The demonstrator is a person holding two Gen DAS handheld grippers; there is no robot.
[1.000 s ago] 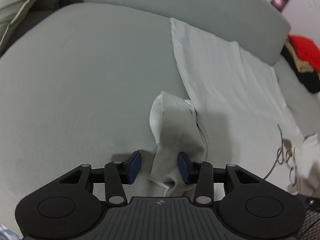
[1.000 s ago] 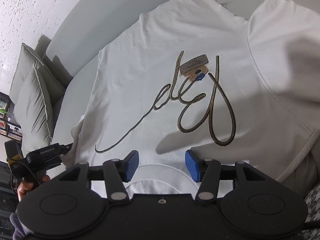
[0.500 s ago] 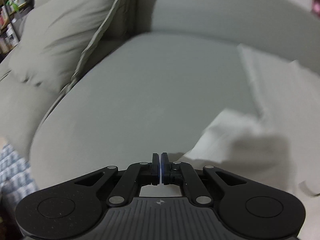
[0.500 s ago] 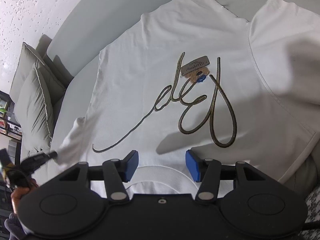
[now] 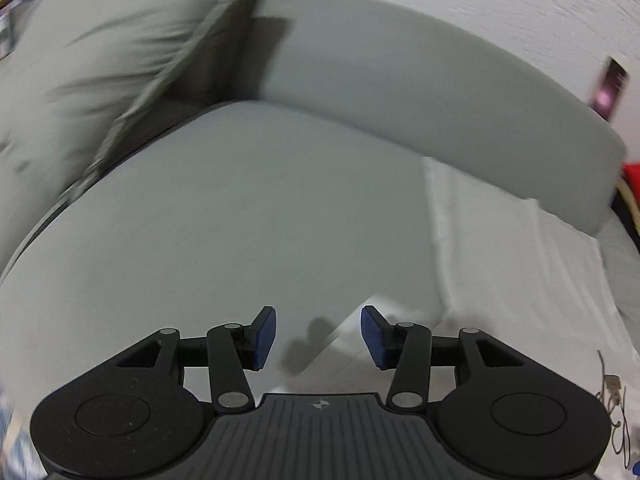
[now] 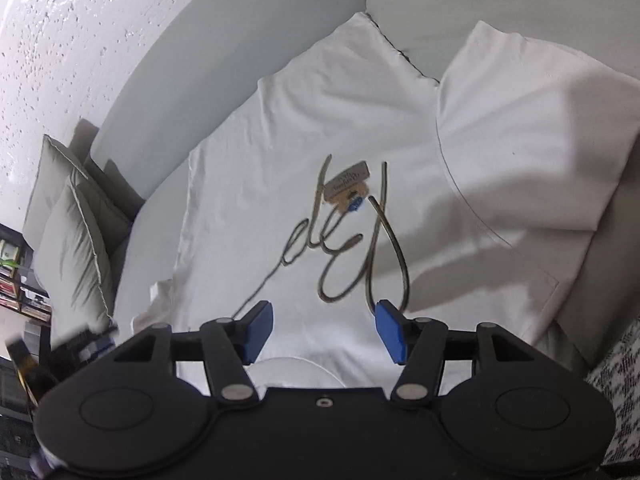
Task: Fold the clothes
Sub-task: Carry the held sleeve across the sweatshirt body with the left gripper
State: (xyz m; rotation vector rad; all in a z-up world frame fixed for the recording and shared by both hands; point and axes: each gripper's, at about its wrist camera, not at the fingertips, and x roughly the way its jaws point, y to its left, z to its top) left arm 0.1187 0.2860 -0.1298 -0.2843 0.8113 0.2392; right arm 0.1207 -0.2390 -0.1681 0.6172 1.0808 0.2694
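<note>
Left gripper [image 5: 318, 338] jaws opening, blue pads [image 5: 264, 338] apart, nothing pinched; a corner of the white T-shirt [image 5: 500, 280] lies on the cushion under the gap, not touched by either pad. From the left gripper the shirt spreads ahead and to the right over the grey sofa seat [image 5: 224, 232], with its left edge running away toward the backrest [image 5: 420, 96]. Grey pillow [image 5: 100, 64] sits ahead-left of this gripper, blurred. Small pinkish object [image 5: 610, 88] on the wall far ahead-right, too blurred to identify; red item [image 5: 632, 172] at the right edge past the backrest end. Right gripper [image 6: 324, 330] jaws released, blue pads [image 6: 390, 332] wide apart, nothing between them, hovering over the shirt's chest near the collar [image 6: 292, 372], which shows just below the pads. Shirt [image 6: 320, 120] lies flat, front up, directly ahead of the right gripper, with a scripted gold print [image 6: 352, 248] and a hang tag [image 6: 346, 184] at mid-chest. One sleeve [image 6: 160, 304] is bunched ahead-left of the right gripper, with the blurred left gripper beside it. A second white garment [image 6: 528, 128] lies ahead-right, overlapping the shirt's right side. Two grey pillows [image 6: 76, 240] far left, textured wall [image 6: 60, 40] beyond.
</note>
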